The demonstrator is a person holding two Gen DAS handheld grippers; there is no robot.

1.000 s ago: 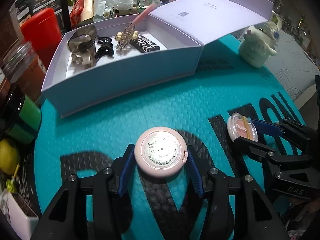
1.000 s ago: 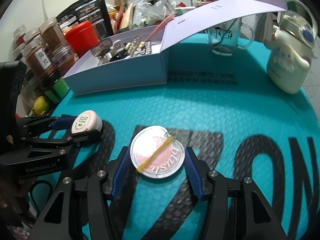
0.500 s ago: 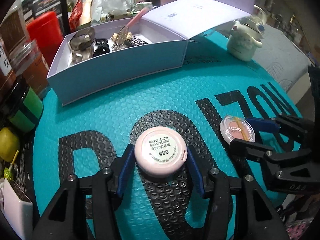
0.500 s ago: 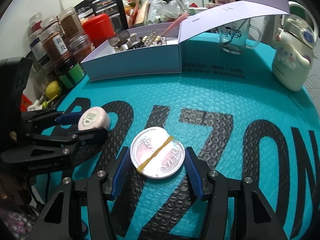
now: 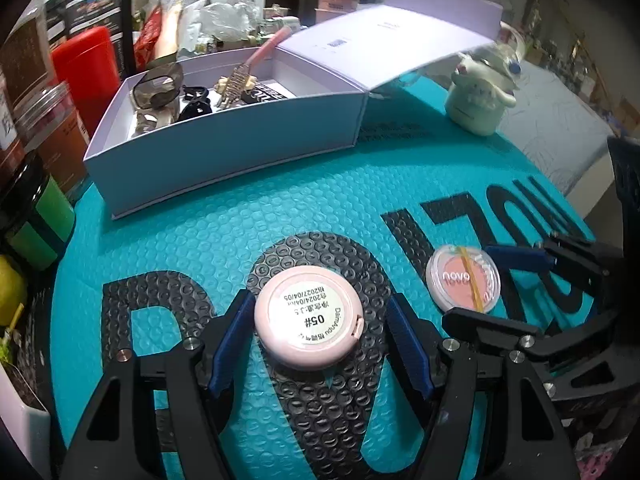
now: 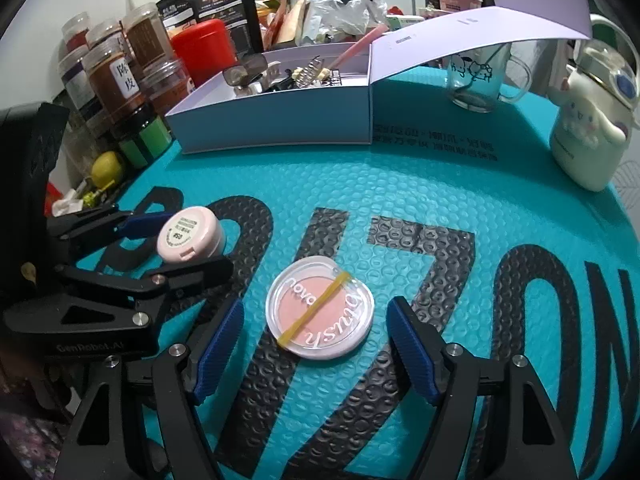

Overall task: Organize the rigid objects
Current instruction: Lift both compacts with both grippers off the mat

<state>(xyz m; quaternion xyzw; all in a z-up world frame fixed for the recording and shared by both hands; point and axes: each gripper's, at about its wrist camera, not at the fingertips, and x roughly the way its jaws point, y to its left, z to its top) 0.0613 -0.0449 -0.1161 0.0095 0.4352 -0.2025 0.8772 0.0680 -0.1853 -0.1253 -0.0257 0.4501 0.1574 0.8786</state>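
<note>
Left hand-held gripper (image 5: 320, 336) is spreading around the pink compact (image 5: 309, 322), lower centre on the worktop (image 5: 224, 248); right hand-held gripper (image 6: 316, 344) likewise around the blush compact (image 6: 320, 307); a widening finger could nudge either.

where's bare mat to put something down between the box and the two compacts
A wide bare strip of the teal mat runs between the white box and both compacts, and on right toward the cream bottle. The mat's left edge, by the jars, is crowded, and so is the box's left half.
</note>
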